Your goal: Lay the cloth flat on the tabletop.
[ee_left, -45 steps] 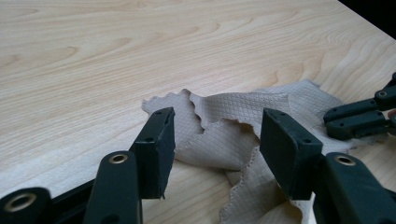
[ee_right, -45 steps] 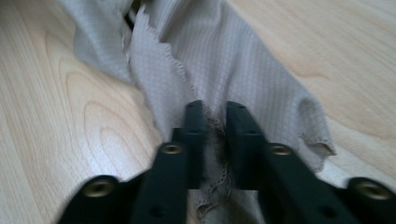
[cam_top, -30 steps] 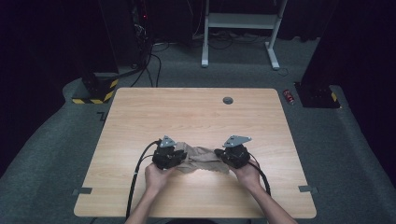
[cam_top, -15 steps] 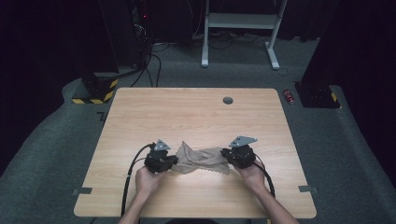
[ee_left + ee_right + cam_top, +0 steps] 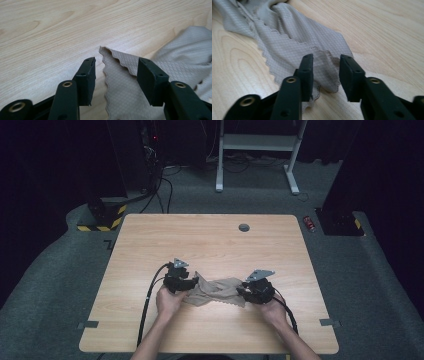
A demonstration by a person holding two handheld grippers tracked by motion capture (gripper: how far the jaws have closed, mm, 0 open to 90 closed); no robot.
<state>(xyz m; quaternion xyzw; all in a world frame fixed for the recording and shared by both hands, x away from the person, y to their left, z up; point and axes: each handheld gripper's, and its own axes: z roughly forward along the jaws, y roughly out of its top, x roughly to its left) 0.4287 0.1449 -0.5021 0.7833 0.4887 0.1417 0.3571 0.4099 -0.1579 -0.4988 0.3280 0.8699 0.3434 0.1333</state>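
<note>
Two hand-held tongs are working a beige cloth (image 5: 216, 291) on a wooden table (image 5: 210, 240). In the high view the cloth is lying rumpled in the lower middle of the frame, stretched between the left gripper (image 5: 189, 283) at its left end and the right gripper (image 5: 248, 293) at its right end. This spacing suggests the person is pulling the cloth outward to spread it flat, one corner per tool.

Both tongs are released. Their jaws have just been opening, and the pads are no longer pressing on the fabric — the cloth is resting on the table by its own weight.

In the left gripper view the left gripper (image 5: 116, 75) is standing wide, with a scalloped corner of the cloth (image 5: 125, 85) lying between the jaws at frame centre and the bulk bunching toward the right edge.

In the right gripper view the right gripper (image 5: 326, 75) is standing narrower but clear of the fabric; a corner of the cloth (image 5: 294, 42) is lying between and under the jaws, the rest trailing toward the upper left — still creased, so the flattening appears unfinished.
</note>
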